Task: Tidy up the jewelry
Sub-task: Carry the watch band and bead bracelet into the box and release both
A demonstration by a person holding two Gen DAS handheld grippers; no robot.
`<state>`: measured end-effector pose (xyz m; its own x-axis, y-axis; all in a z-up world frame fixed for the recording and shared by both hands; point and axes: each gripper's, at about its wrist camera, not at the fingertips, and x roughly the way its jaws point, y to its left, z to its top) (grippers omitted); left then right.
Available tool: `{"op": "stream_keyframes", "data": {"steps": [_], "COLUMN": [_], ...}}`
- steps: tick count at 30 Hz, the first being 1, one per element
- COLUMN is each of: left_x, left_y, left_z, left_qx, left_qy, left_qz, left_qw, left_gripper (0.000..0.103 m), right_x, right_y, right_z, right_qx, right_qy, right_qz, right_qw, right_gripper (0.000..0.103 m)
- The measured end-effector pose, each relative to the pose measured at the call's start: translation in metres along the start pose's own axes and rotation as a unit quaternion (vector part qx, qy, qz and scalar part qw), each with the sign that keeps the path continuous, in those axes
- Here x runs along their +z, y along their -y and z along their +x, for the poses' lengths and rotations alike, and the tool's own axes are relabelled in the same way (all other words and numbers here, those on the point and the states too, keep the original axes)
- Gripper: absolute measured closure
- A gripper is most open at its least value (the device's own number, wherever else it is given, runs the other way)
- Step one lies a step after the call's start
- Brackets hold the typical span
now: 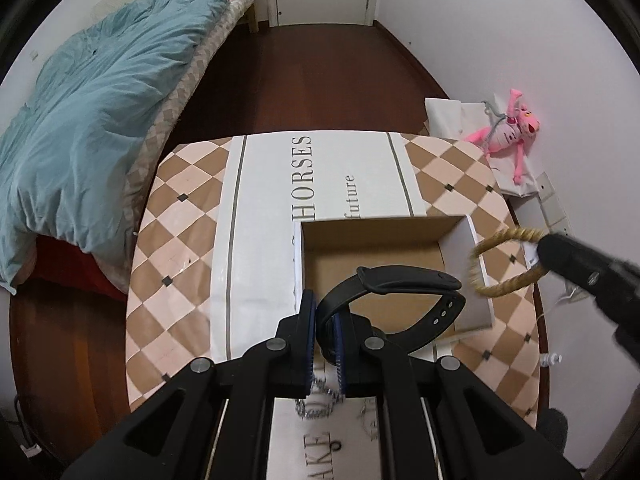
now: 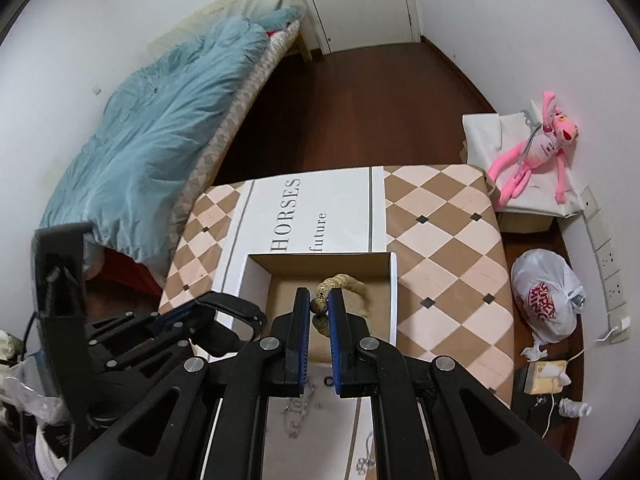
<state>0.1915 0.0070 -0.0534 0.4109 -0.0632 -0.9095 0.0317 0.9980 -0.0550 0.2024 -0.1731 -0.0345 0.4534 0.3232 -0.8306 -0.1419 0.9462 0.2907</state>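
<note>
Black watch band: a looped silicone strap with a pin-hole tail, clamped between the blue pads of the left gripper, jaws narrow on the strap. It hangs above the open cardboard box, over the box's 6 o'clock edge. In the right wrist view the same strap shows at 9 o'clock of the box, with the left gripper beside it.

Twisted rope bracelet: beige, speckled where it is pinched; held between the pads of the right gripper, jaws narrow on it, above the box interior. In the left wrist view it reads as a golden rope ring at 3 o'clock of the box, pinched by the right gripper; its far arc overlaps the box's white right wall.

Silver chain: lies on the table at 6 o'clock of the box, partly hidden under the left gripper; also seen faintly below the right gripper.

Table: covered in a brown-and-cream diamond cloth with a white centre panel printed "HORSES" and "future".

Surroundings: bed with a teal duvet at 10 o'clock; pink plush toy on a white-covered stand at 2 o'clock; white plastic bag on the floor at 3 o'clock.
</note>
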Motion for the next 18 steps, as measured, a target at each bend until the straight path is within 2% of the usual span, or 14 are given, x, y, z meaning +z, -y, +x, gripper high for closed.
{"op": "stream_keyframes", "data": {"steps": [5,13,16,17,18], "left_x": [0.015,0.032,0.036,0.037,0.037], "left_y": [-0.003,-0.005,-0.005,-0.005,-0.005], "left_z": [0.017,0.035,0.038,0.037,0.037], "left_qx": [-0.005,-0.036,-0.038,-0.034,-0.030], "left_qy": [-0.015,-0.046,-0.050,-0.046,-0.044], "left_qz": [-0.011,-0.034,-0.033,-0.031,-0.030], "left_qw": [0.9998,0.9977,0.9975,0.9979,0.9981], "left_gripper": [0.097,0.093,0.083,0.074,0.059], "right_x": [0.009,0.019,0.022,0.022,0.022], "right_y": [0.007,0.016,0.023,0.024,0.027], "right_z": [0.030,0.063,0.075,0.078,0.080], "right_qx": [0.009,0.026,0.030,0.028,0.023], "right_qy": [-0.025,-0.061,-0.087,-0.093,-0.099], "right_qz": [0.013,0.019,0.029,0.028,0.030], "right_qw": [1.000,0.998,0.995,0.995,0.994], "right_gripper": [0.094,0.093,0.093,0.093,0.092]}}
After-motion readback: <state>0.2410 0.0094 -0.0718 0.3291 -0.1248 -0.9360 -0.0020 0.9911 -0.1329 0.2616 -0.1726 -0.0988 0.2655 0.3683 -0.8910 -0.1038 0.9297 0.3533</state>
